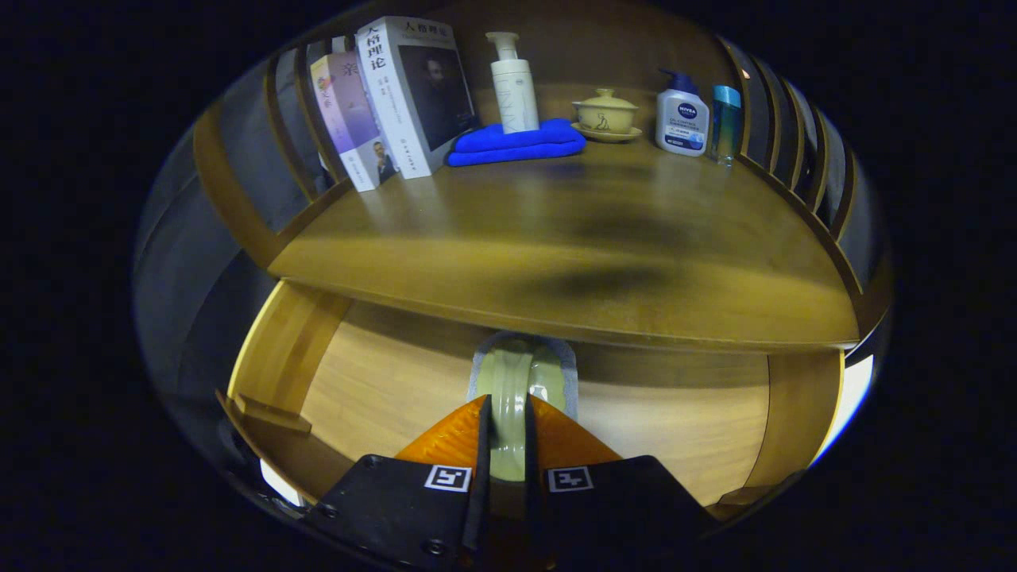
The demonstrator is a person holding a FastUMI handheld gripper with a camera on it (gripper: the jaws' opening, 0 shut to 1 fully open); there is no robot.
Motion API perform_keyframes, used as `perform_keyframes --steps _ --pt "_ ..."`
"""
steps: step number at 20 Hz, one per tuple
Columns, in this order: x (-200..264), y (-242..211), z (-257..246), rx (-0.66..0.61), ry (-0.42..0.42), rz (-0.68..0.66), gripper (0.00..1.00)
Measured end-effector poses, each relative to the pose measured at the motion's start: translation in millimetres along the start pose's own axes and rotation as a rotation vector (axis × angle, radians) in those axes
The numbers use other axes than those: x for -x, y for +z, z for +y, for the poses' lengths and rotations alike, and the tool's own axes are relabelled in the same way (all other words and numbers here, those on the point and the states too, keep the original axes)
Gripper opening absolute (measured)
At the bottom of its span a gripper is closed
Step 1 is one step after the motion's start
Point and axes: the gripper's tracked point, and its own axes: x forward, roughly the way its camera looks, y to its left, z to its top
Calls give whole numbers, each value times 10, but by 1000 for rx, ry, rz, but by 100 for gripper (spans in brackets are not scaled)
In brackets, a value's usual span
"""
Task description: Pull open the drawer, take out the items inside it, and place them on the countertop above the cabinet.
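Gripper view looks down into the open drawer (381, 389) under the wooden surface (556, 262). The jaws (506, 445) are nearly together, pinching the rim of a pale green cup (508, 381) that lies on its side on the drawer floor, both fingers (457, 433) pressed on it. On the surface beyond stand books (397, 95), a folded blue cloth (516, 141), a pump bottle (513, 83), a lidded tea bowl (605, 113) and two more bottles (699, 119).
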Motion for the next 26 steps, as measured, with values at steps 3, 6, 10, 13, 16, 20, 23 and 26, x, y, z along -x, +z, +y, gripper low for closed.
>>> perform_keyframes --steps 3,6,10,13,16,20,23,26 --pt "292 22 99 6 47 -35 21" --pt "619 115 179 24 92 -88 21" --pt "853 447 282 -20 146 -150 21" --pt "857 824 189 -4 101 -208 21" --pt "789 1263 78 -34 78 -251 21" --pt "602 1712 -193 -71 13 -263 21" --pt "417 1767 -350 -97 -17 -217 21" --pt "216 1771 -404 -124 -10 -173 21"
